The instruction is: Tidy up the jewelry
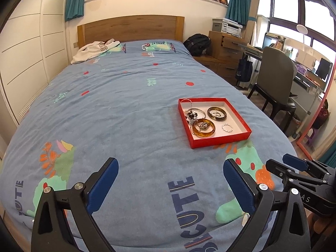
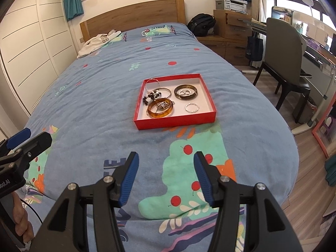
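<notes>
A shallow red tray [image 1: 222, 143] [image 2: 177, 122] lies on the blue bedspread. It holds an amber bangle [image 1: 203, 127] [image 2: 160, 108], a dark brown bangle [image 1: 217, 114] [image 2: 186, 92], a thin silver ring [image 1: 227, 128] [image 2: 191, 107], a dark bead string [image 2: 151, 97] and a silver chain at its far left corner. Small silver pieces lie inside both bangles. My left gripper [image 1: 170, 169] stands wide open over the bedspread, well short of the tray. My right gripper [image 2: 166, 159] is open with nothing between its fingers, the tray ahead of it.
A grey garment [image 1: 94, 49] lies near the wooden headboard [image 1: 130, 28]. To the right of the bed stand a chair [image 1: 275, 77], a desk and drawers with a black backpack [image 1: 197, 43]. A hand [image 2: 21, 220] shows at the left edge of the right wrist view.
</notes>
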{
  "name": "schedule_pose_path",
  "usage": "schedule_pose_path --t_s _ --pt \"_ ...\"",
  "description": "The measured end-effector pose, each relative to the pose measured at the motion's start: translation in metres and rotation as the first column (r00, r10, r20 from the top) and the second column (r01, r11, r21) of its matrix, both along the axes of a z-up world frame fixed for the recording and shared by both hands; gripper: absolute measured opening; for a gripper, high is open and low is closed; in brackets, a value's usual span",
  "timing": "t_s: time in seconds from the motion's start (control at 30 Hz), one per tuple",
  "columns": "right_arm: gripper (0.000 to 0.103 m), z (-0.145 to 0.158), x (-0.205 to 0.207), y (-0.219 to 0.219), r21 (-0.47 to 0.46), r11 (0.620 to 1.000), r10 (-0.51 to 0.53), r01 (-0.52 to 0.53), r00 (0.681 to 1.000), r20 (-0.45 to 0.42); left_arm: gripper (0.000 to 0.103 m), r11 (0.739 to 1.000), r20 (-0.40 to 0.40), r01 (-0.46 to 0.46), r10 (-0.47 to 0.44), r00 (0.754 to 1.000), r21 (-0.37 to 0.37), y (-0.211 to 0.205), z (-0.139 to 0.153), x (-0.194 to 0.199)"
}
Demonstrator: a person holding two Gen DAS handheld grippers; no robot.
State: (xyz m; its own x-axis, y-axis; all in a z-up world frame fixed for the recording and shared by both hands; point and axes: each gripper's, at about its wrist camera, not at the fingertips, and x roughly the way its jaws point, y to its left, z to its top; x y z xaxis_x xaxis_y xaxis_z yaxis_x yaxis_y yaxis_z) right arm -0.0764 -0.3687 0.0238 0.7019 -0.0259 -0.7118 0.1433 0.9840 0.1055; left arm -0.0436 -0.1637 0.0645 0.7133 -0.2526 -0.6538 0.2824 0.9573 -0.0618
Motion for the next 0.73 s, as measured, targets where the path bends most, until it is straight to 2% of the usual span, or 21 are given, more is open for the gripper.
schedule_pose_path --t_s 0.73 --pt "0.053 -0.002 0.000 -0.019 0.008 0.999 -0.041 0.041 0.999 0.010 0.102 1.000 -0.048 0.015 -0.015 0.999 -0.010 -0.010 -0.009 -0.002"
